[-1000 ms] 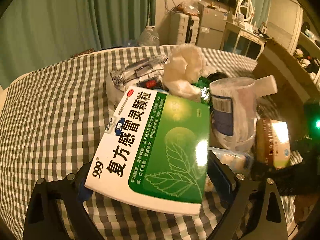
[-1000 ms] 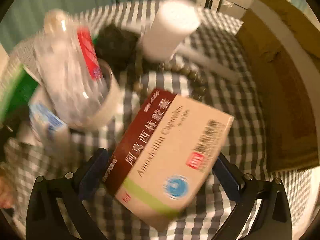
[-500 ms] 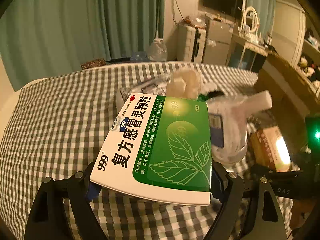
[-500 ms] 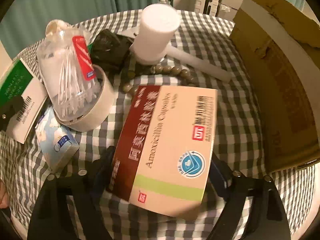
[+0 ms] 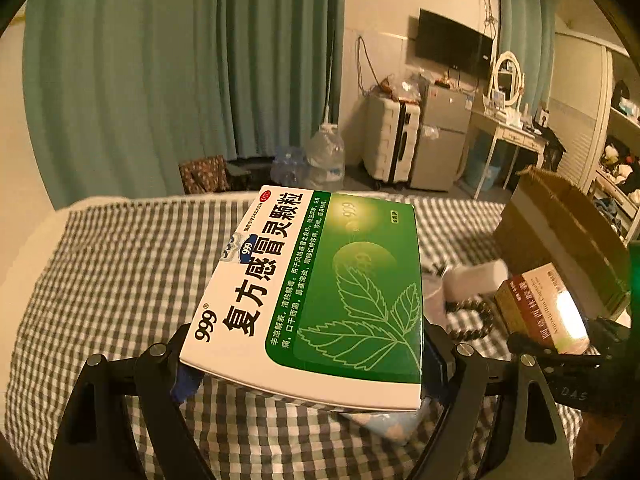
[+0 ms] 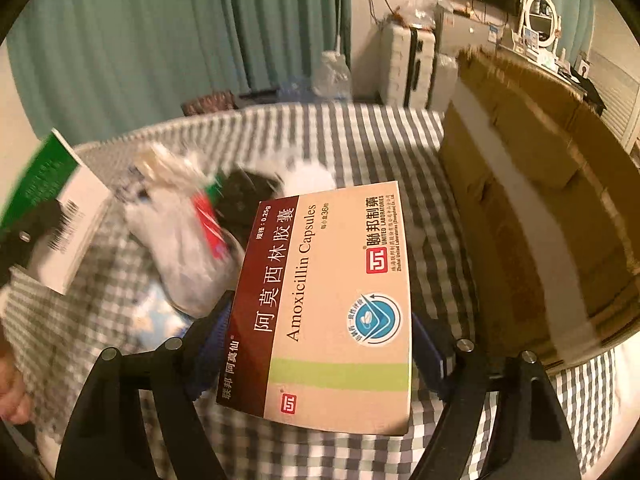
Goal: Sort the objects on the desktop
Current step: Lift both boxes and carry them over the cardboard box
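Observation:
A green and white medicine box [image 5: 320, 292] hangs above the checked cloth [image 5: 120, 272], and my left gripper [image 5: 312, 368] is shut on its near end. Its barcoded end [image 6: 52, 200] shows at the left of the right wrist view. A tan and maroon amoxicillin box [image 6: 332, 288] is lifted off the cloth between the blue pads of my right gripper [image 6: 320, 350], whose jaws are closing on its sides. The same box [image 5: 540, 312] appears at the right of the left wrist view.
An open cardboard box [image 6: 540, 184] stands at the right on the cloth. Left of the amoxicillin box lie a clear cotton-swab tub [image 6: 188, 248], a black object [image 6: 244, 192], a white cylinder [image 6: 308, 176] and a tissue pack [image 6: 160, 320]. A hand [image 6: 8, 392] is at the left edge.
Both grippers have risen with their boxes and tilted up, so the room behind now shows. The amoxicillin box came off the cloth. The pile of objects has dropped lower in both views.

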Tool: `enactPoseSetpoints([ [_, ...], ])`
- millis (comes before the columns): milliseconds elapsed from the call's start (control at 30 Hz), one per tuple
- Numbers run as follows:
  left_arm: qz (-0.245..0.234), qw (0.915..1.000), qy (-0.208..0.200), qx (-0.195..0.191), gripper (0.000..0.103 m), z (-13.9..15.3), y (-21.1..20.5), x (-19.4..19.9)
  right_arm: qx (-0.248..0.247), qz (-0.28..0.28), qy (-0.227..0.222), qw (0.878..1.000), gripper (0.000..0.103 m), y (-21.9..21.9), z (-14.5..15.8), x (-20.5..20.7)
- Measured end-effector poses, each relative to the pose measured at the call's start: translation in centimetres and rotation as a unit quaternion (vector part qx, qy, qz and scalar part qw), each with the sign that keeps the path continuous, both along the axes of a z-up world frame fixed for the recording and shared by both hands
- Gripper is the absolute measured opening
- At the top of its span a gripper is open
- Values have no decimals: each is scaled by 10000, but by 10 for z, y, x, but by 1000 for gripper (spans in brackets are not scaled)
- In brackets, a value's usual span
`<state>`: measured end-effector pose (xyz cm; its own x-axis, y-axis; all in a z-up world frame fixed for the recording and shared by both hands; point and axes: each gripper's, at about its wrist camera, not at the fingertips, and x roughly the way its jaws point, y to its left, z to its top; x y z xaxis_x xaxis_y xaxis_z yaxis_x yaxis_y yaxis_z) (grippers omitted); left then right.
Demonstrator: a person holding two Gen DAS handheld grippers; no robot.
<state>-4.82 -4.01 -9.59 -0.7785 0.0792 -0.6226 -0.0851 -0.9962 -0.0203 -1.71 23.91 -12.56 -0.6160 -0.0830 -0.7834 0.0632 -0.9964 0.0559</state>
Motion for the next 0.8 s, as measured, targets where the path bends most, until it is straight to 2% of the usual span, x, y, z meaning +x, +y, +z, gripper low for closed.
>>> enactPoseSetpoints([
  [233,20,9994,353,-51,87,42,8,13,-240,100,536,9982,79,-14,46,9],
  [467,258,9972,697,77,87,83,7,27,-257,239,1127,9930,79,-25,113,16],
  [800,234,9929,1160,105,87,148,11,43,-334,233,1538,9873,79,-14,173,30],
])
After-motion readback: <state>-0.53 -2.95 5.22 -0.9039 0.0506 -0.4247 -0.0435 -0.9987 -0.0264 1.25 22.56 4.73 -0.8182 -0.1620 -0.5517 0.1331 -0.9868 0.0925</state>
